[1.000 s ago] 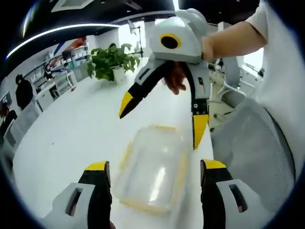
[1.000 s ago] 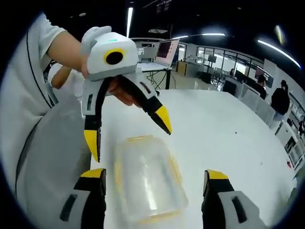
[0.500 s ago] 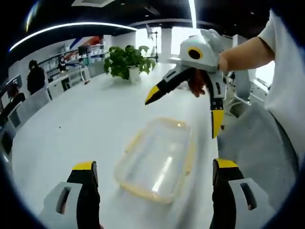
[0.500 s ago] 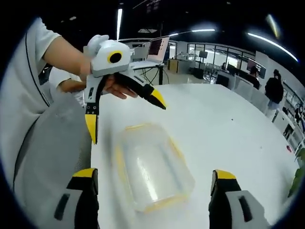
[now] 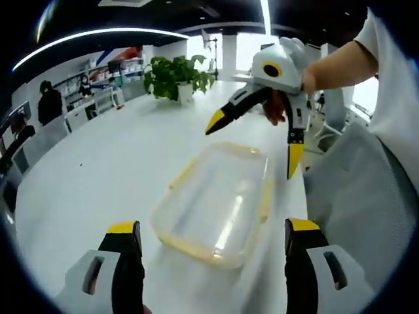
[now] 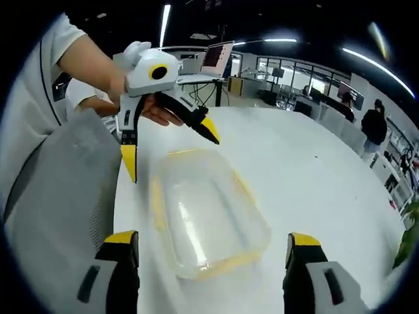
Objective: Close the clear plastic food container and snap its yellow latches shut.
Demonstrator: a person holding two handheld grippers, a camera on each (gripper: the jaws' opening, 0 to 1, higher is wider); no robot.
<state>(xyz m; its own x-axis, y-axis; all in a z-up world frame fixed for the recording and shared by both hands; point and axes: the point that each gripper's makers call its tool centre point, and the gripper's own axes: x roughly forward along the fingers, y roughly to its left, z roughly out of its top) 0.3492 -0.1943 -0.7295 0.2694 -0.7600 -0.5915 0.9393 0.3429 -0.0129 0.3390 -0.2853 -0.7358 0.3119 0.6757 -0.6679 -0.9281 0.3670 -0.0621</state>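
Note:
A clear plastic food container (image 5: 216,199) with yellow strips along its edges rests on the white table (image 5: 98,157), near the edge by the person. It is also in the right gripper view (image 6: 206,209). My left gripper (image 5: 213,227) is open, its yellow tips either side of the container's near end. My right gripper (image 6: 211,239) is open at the opposite end in the same way. Each gripper appears in the other's view, held in a hand above the far end: the right gripper (image 5: 255,140) and the left gripper (image 6: 170,147), both with jaws spread. Neither touches the container.
A grey mesh chair back (image 5: 353,196) stands close against the table edge beside the container, also seen in the right gripper view (image 6: 59,190). A potted plant (image 5: 175,75) sits at the table's far end. A laptop (image 6: 219,59) and people are in the background.
Both grippers have drawn back from each other and from above the container, staying open. The container stays in its place on the table.

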